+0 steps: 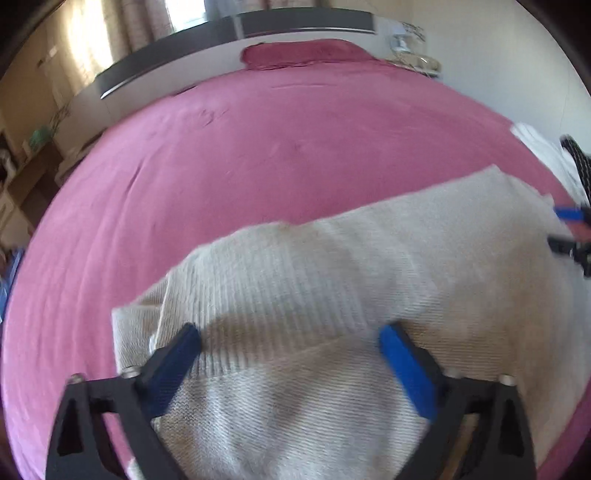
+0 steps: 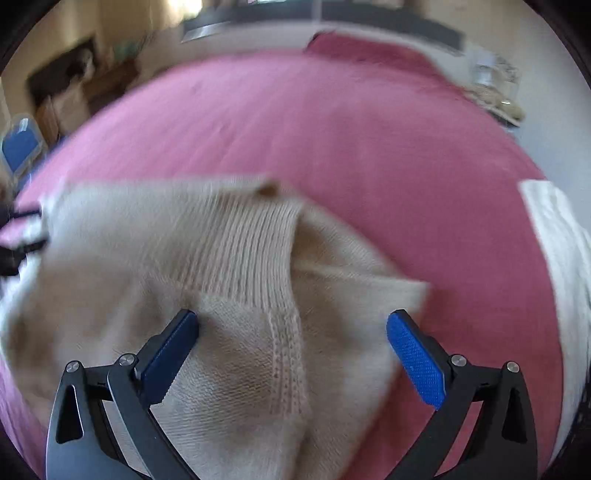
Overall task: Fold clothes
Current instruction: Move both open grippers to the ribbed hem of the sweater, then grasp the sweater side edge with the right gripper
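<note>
A cream knitted sweater [image 1: 332, 266] lies partly folded on the pink bedspread [image 1: 258, 155]. My left gripper [image 1: 290, 338] hovers open over its near left part, blue pads wide apart, nothing between them. In the right wrist view the same sweater [image 2: 236, 258] shows a ribbed band and a folded flap. My right gripper [image 2: 293, 325] is open above it, fingers spread with only cloth beneath. The right gripper's blue tip [image 1: 570, 214] shows at the far right edge of the left wrist view. The left gripper [image 2: 22, 236] shows dimly at the left edge of the right wrist view.
A pink pillow [image 1: 306, 53] lies at the dark headboard [image 1: 236, 33]. White folded cloth [image 2: 554, 236] sits at the bed's right edge. A bedside stand with a lamp [image 1: 406, 48] is at the back right. Furniture and a blue chair [image 2: 20, 147] stand left.
</note>
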The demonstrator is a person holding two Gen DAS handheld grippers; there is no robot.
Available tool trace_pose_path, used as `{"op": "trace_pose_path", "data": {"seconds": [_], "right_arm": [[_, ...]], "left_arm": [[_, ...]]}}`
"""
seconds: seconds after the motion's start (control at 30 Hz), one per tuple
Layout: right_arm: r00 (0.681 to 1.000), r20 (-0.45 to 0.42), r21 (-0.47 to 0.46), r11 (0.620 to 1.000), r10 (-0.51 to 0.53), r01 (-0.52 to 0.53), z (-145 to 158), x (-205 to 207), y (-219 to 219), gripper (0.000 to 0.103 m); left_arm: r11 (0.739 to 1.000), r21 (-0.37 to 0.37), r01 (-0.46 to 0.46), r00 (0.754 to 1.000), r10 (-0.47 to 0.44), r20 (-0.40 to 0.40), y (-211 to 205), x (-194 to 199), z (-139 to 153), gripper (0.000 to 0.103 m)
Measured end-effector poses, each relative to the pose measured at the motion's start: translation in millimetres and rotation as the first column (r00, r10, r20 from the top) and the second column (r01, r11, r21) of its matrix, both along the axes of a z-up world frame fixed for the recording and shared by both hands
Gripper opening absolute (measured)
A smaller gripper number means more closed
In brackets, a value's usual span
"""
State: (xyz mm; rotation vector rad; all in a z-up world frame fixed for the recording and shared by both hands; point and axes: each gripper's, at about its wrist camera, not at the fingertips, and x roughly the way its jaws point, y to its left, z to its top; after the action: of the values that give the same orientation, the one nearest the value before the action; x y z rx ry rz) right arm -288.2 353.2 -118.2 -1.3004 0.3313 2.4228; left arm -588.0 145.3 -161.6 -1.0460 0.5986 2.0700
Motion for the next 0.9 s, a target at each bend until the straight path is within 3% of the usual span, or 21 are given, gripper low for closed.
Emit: {"op": "trace_pose_path", "data": {"seconds": [0.07, 0.3, 0.43, 0.5, 0.77, 0.9], "right_arm": [[0.999, -0.021, -0.019, 0.999, -0.034, 0.033, 2.8, 11.9, 7.1, 0.103], [0.981, -0.076, -0.019, 0.984, -0.178, 0.177, 24.5, 77.9, 20.5, 0.103], [0.958, -0.146, -0.176, 0.960, -0.246, 0.219, 21.1, 108.2, 18.7, 0.103], [0.952, -0.180, -0.255, 0.947, -0.246, 0.196, 12.2, 89.3, 31.2, 0.103], [0.891, -0.327, -0.476, 0.869, -0.315, 0.133, -3.0, 105.1, 31.0, 0.103], [0.911, -0.323, -0.469, 0.880, -0.256, 0.081, -4.0, 94.0, 17.7, 0.103]], "left_arm": [[0.999, 0.035, -0.038, 0.998, 0.036, 0.044, -12.9, -10.9, -1.4, 0.103], [0.997, -0.008, -0.080, 0.995, 0.079, -0.056, -49.3, 10.3, 13.7, 0.103], [0.997, -0.022, -0.080, 0.994, 0.078, -0.073, -70.7, 30.9, 8.3, 0.103], [0.996, -0.024, -0.085, 0.994, 0.082, -0.078, -74.0, 33.9, 2.8, 0.103], [0.994, 0.011, -0.108, 0.992, 0.108, -0.063, -79.3, 29.3, -12.3, 0.103], [0.995, 0.014, -0.101, 0.993, 0.101, -0.065, -78.5, 28.2, -14.2, 0.103]]}}
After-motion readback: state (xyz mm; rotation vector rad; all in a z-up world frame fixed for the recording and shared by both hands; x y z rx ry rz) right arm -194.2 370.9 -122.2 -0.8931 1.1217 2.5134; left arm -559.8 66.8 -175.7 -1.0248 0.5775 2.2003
